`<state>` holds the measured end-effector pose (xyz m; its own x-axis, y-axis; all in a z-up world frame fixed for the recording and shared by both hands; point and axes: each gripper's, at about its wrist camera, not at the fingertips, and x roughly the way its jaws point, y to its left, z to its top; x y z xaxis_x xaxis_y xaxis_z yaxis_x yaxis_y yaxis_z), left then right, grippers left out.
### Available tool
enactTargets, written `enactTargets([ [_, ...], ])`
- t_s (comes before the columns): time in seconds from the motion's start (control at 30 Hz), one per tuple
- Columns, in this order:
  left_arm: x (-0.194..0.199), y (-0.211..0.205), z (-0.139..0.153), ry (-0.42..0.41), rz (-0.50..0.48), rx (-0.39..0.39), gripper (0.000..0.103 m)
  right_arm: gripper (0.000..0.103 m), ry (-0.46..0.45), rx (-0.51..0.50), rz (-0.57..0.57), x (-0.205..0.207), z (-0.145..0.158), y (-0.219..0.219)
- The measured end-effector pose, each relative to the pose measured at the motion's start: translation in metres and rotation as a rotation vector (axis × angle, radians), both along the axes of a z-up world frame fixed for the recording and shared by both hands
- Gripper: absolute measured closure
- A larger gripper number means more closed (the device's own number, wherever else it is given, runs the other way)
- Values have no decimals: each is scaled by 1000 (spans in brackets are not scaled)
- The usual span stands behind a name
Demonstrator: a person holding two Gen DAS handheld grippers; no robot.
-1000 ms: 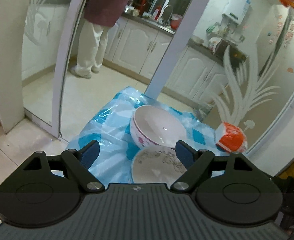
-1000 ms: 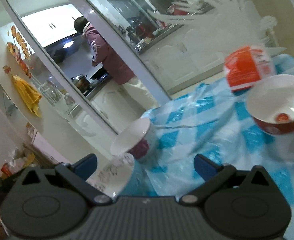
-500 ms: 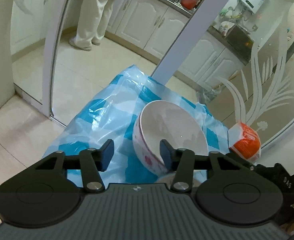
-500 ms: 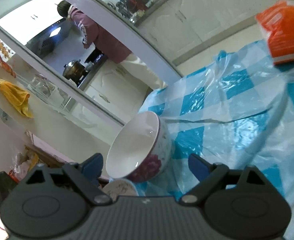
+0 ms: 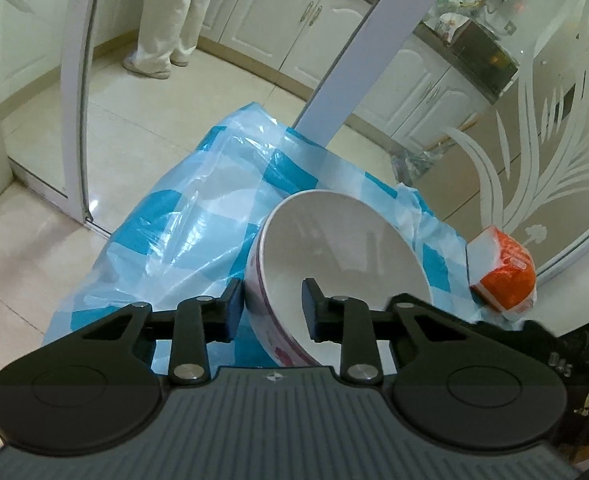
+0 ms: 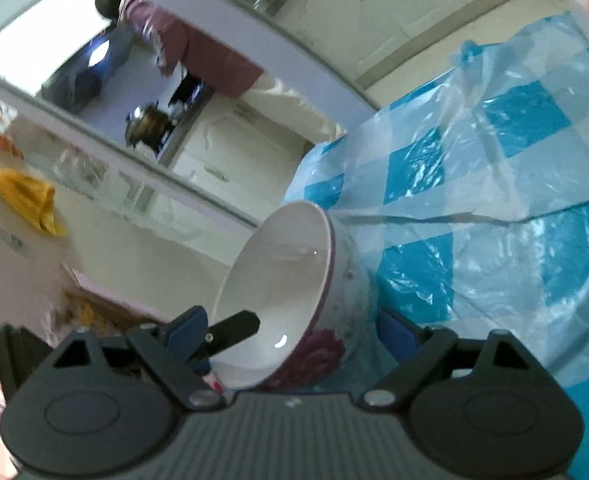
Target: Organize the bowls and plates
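A white bowl [image 5: 346, 248] with purple flowers on its outside sits tilted on the blue-checked plastic cloth [image 5: 198, 220]. My left gripper [image 5: 272, 308] straddles its near left rim, one finger against the outer wall and one inside, and its jaws are closing. From the other side my right gripper [image 6: 290, 328] spans the whole bowl [image 6: 278, 280] with a pad on each side and small gaps left, its jaws closing too. The left gripper's black inner finger [image 6: 236, 326] shows inside the bowl. The patterned plate is hidden below the grippers.
An orange packet [image 5: 502, 268] lies at the cloth's right edge, near a frosted glass door. The cloth hangs over the table's far and left edges above tiled floor. Beyond the door frame [image 5: 346, 60], a person [image 5: 166, 20] stands at the kitchen counter.
Both grippers have come forward and down onto the flowered bowl and narrowed their jaws around it. The patterned plate and the red bowl have dropped out of view.
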<state>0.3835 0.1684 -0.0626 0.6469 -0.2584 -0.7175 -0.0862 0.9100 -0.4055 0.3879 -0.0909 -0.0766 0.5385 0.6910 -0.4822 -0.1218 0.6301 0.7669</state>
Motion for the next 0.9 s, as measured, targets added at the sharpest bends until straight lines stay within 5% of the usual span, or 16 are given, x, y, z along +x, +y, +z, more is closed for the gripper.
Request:
enactTargets([
  [0.1,-4,0,3,-6,-4,6,72,24,10,21,3,3,-5,-1],
  [0.9,-23,-37,46,-124,-52,21,70,22,-115,66,-50,-31,26,-31],
])
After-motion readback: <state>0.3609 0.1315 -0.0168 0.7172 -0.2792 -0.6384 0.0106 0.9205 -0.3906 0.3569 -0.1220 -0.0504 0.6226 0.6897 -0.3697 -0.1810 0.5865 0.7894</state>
